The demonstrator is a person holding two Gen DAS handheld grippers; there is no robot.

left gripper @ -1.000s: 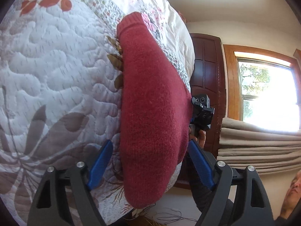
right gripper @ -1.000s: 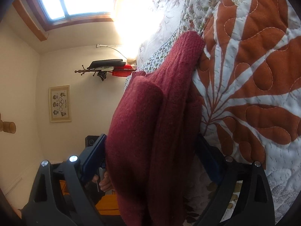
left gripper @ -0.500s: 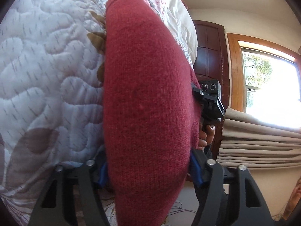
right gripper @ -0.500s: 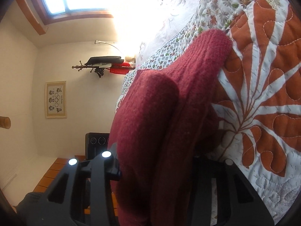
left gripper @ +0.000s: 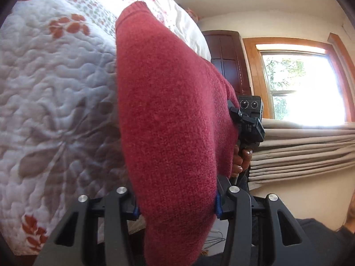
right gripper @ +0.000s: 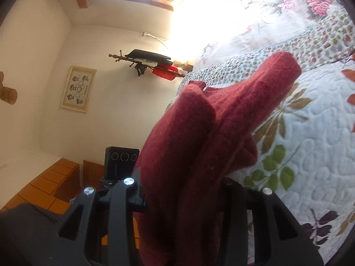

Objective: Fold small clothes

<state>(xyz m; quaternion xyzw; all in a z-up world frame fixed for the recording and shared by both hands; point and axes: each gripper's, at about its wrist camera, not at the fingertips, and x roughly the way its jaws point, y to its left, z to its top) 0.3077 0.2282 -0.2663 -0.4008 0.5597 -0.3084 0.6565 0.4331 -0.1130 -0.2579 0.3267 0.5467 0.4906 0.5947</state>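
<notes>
A red knit sweater [left gripper: 168, 119] fills the middle of the left wrist view, lying over the edge of a quilted bedspread [left gripper: 55, 102]. My left gripper [left gripper: 175, 208] is shut on its near edge, and the cloth hides the fingertips. In the right wrist view the sweater [right gripper: 213, 133] bunches in thick folds, one sleeve end pointing up to the right. My right gripper [right gripper: 184, 199] is shut on that bunch. The right gripper [left gripper: 248, 119], held by a hand, shows behind the sweater in the left wrist view.
The floral quilt [right gripper: 310, 144] and a rose-print pillow [right gripper: 288, 4] cover the bed. A dark wooden door [left gripper: 228, 59], a bright window [left gripper: 301, 84] and beige curtains [left gripper: 306, 150] stand beyond. A coat rack [right gripper: 150, 64] and a framed picture [right gripper: 78, 88] hang on the far wall.
Both grippers went from wide open around the sweater's edge to shut on it. The sweater's edge has since lifted a little and both views have swung across the bed.
</notes>
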